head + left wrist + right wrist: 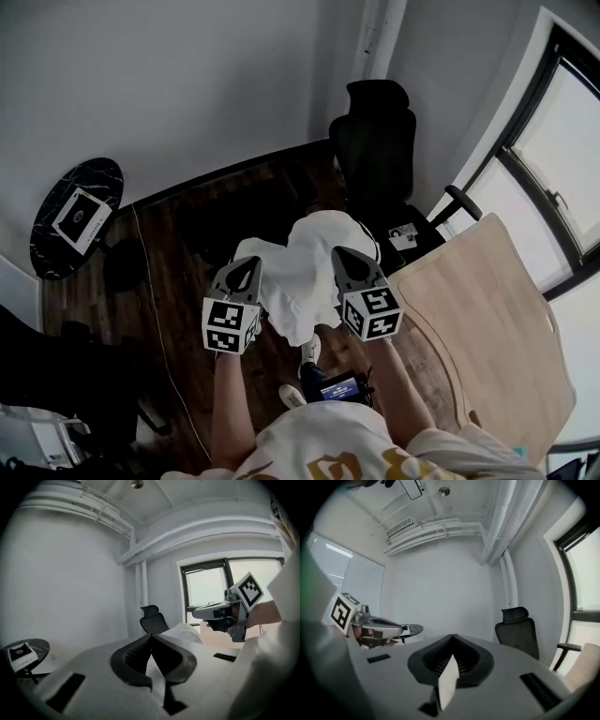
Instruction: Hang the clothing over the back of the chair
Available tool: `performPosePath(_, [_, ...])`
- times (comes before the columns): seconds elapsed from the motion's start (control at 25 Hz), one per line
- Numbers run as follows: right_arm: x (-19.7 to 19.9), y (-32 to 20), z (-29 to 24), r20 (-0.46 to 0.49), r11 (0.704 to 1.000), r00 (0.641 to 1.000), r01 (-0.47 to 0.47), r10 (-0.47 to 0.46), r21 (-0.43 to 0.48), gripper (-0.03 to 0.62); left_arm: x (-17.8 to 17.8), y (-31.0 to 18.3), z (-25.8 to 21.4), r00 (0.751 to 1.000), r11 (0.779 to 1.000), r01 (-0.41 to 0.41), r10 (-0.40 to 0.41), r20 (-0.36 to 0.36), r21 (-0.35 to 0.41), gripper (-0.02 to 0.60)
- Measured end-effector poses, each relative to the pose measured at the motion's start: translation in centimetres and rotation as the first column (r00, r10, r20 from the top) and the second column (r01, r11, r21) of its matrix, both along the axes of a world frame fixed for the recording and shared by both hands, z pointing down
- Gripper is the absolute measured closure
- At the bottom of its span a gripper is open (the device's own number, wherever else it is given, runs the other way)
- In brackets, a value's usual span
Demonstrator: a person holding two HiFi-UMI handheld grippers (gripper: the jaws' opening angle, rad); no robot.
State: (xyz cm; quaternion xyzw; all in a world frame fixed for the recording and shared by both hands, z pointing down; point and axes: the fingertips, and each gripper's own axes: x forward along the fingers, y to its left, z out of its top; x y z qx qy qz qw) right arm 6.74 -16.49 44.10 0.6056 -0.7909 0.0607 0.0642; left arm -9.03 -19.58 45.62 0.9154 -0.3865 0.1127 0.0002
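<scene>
- chair (375, 141): black office one w/ headrest, by the wall near the window, well apart from the person. Step in hand is prob carrying the garment over. To do it well, they should get it above the backrest top, then drape it so approx half falls each side, otherwise it'll likely slide off.
- clothing (298, 272): white and bunched up, held in the air between both grippers in front of the person. Not on the chair yet. Pulling the two grips apart first would flatten it out.
- left gripper (151, 638): jaws pressed together, pinching a fold of the white fabric.
- right gripper (451, 639): same deal, clamped on a thin edge, w/ a sliver of cloth poking out below the pads.
</scene>
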Motion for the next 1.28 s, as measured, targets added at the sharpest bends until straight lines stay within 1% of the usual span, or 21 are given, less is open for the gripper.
performPosePath(0.08, [0.5, 1.0, 0.1, -0.035, 0.999, 0.998, -0.051, 0.051, 0.018, 0.582, -0.7, 0.8, -0.2, 0.997, 0.999, 0.046, -0.045, -0.064, 0.005, 0.561])
performPosePath(0.12, [0.8, 1.4, 0.1, -0.059, 0.997, 0.996, -0.070, 0.071, 0.023, 0.582, -1.0, 1.1, 0.0, 0.994, 0.998, 0.061, -0.061, -0.091, -0.004, 0.561])
performPosePath(0.2, [1.1, 2.1, 0.0, -0.076, 0.995, 0.992, -0.098, 0.100, 0.023, 0.582, -1.2, 1.7, 0.3, 0.989, 0.997, 0.066, -0.070, -0.132, -0.034, 0.561])
performPosePath(0.28, [1.3, 2.5, 0.2, -0.069, 0.993, 0.990, -0.118, 0.119, 0.011, 0.582, -1.1, 2.2, 0.5, 0.985, 0.997, 0.066, -0.073, -0.157, -0.048, 0.561])
performPosePath(0.4, [1.0, 2.9, 0.4, -0.079, 0.992, 0.989, -0.121, 0.122, 0.020, 0.582, -1.1, 2.5, 0.1, 0.981, 0.997, 0.079, -0.081, -0.177, -0.018, 0.561])
performPosePath(0.48, [0.4, 3.0, 0.2, -0.089, 0.994, 0.991, -0.101, 0.104, 0.040, 0.582, -0.9, 2.4, -0.1, 0.980, 0.996, 0.093, -0.091, -0.174, 0.004, 0.561])
performPosePath(0.56, [0.1, 3.0, 0.0, -0.097, 0.995, 0.991, -0.085, 0.089, 0.044, 0.582, -0.7, 2.3, 0.3, 0.981, 0.994, 0.108, -0.107, -0.160, -0.003, 0.561])
performPosePath(0.68, [-0.5, 3.3, 0.2, -0.095, 0.997, 0.993, -0.070, 0.073, 0.030, 0.582, 0.0, 2.4, 1.0, 0.982, 0.994, 0.111, -0.113, -0.154, -0.020, 0.561])
performPosePath(0.8, [-0.9, 3.5, 0.4, -0.096, 0.998, 0.993, -0.063, 0.065, 0.024, 0.582, 0.5, 2.4, 0.8, 0.982, 0.995, 0.099, -0.100, -0.158, -0.010, 0.561])
performPosePath(1.08, [-0.9, 2.9, 1.0, -0.088, 0.998, 0.994, -0.062, 0.062, -0.002, 0.582, 0.1, 1.9, 0.8, 0.983, 0.994, 0.109, -0.110, -0.150, -0.016, 0.561])
performPosePath(1.28, [-0.9, 2.7, 1.4, -0.073, 0.998, 0.996, -0.061, 0.060, -0.012, 0.582, 0.3, 2.0, 1.1, 0.990, 0.995, 0.104, -0.103, -0.100, 0.007, 0.561])
